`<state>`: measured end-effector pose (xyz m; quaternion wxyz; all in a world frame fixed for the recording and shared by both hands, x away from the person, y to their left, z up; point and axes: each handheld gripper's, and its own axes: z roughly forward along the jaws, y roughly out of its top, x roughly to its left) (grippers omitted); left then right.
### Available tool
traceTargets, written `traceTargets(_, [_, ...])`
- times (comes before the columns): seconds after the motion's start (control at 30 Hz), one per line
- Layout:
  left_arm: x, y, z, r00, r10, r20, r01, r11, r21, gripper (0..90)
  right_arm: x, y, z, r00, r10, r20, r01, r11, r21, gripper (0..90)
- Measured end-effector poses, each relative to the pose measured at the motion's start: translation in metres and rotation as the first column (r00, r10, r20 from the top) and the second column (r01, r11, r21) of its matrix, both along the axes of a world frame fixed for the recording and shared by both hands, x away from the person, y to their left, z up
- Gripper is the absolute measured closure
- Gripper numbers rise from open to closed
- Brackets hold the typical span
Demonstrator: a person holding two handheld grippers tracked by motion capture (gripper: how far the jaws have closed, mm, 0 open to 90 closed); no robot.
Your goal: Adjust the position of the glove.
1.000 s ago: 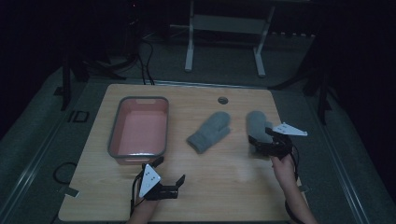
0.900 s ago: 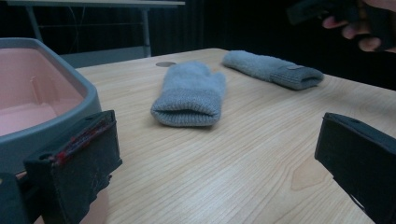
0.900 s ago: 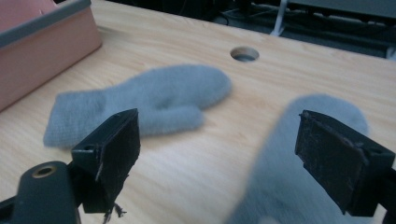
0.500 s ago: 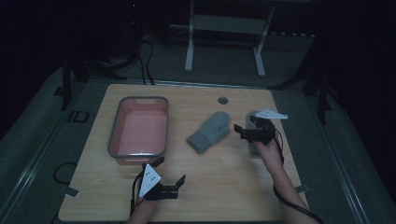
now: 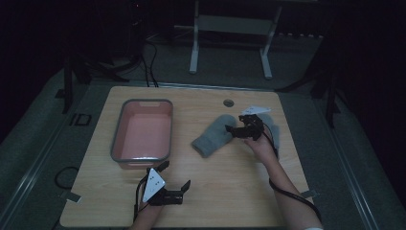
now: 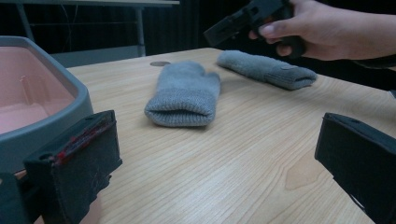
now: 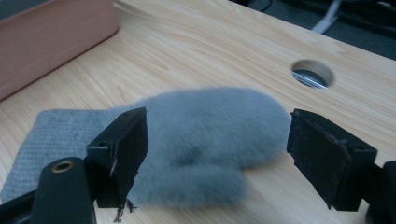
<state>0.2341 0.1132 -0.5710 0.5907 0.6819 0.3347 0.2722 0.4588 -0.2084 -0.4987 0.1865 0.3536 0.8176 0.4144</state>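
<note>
Wooden table (image 5: 230,191): light grain, with a round cable hole (image 5: 228,102) near its far edge.

Grey-rimmed tub with pink interior (image 5: 142,132): left-centre of the table, long side running near to far.

Grey knitted mitten (image 5: 214,135): flat on the table just right of centre, cuff toward the near-left, fingertip end toward the far-right. In the right gripper view its body lies below and between the two black jaws, thumb toward the camera.

Second grey mitten (image 6: 266,69): flat on the table to the right of the first, apart from it; in the high view the right hand largely covers it.

Right gripper (image 5: 233,129): held in the person's right hand (image 5: 258,143) over the fingertip end of the first mitten, pointing left. Jaws stand wide apart, having just been closing a little; the mitten is between them in line of sight, pads not pressing on it.

Left gripper (image 5: 176,175): at the near edge of the table, just near of the tub, pointing right. Jaws wide open, nothing between them.
</note>
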Motion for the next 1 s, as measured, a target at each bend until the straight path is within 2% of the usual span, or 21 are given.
traceTargets(0.17, [0.0,0.0,0.0,1.0,-0.003,-0.002,0.003,1.0,-0.002,0.4,0.011,0.009,-0.008,0.9999,-0.003,-0.016,0.003,0.9998,-0.019,22.0])
traceTargets(0.2, [0.0,0.0,0.0,1.0,-0.004,-0.001,0.004,1.0,-0.001,0.3,0.015,0.013,-0.013,0.9994,0.006,-0.033,-0.007,0.9997,-0.025,22.1])
traceTargets(0.47, [0.001,0.0,0.0,1.0,-0.008,-0.006,0.008,1.0,0.001,0.3,0.026,0.027,-0.03,0.998,0.024,-0.059,-0.029,0.9968,-0.075,25.5])
traceTargets(0.63, [0.001,0.0,0.0,0.9999,-0.01,-0.006,0.01,1.0,0.001,0.3,0.033,0.034,-0.035,0.9973,0.019,-0.071,-0.024,0.9973,-0.069,25.5])
traceTargets(0.73, [0.001,0.0,0.0,0.9999,-0.01,-0.008,0.01,1.0,-0.001,0.3,0.037,0.039,-0.04,0.9967,0.015,-0.079,-0.022,0.9962,-0.085,25.6])
traceTargets(0.83, [0.001,0.0,0.0,0.9999,-0.011,-0.007,0.011,0.9999,-0.001,0.4,0.038,0.043,-0.047,0.9967,0.034,-0.074,-0.044,0.989,-0.141,31.6])
traceTargets(0.9, [0.001,0.0,0.0,0.9999,-0.01,-0.007,0.01,0.9999,0.0,0.4,0.039,0.042,-0.048,0.9964,0.037,-0.076,-0.048,0.989,-0.14,33.9])
traceTargets(0.97, [0.001,0.0,0.0,0.9999,-0.01,-0.007,0.011,0.9999,0.001,0.4,0.04,0.042,-0.048,0.9953,0.043,-0.087,-0.055,0.9872,-0.15,41.7])
traceTargets(1.0, [0.001,0.0,0.0,0.9999,-0.01,-0.008,0.01,0.9999,0.001,0.4,0.04,0.042,-0.048,0.9953,0.043,-0.087,-0.055,0.9872,-0.15,41.7])
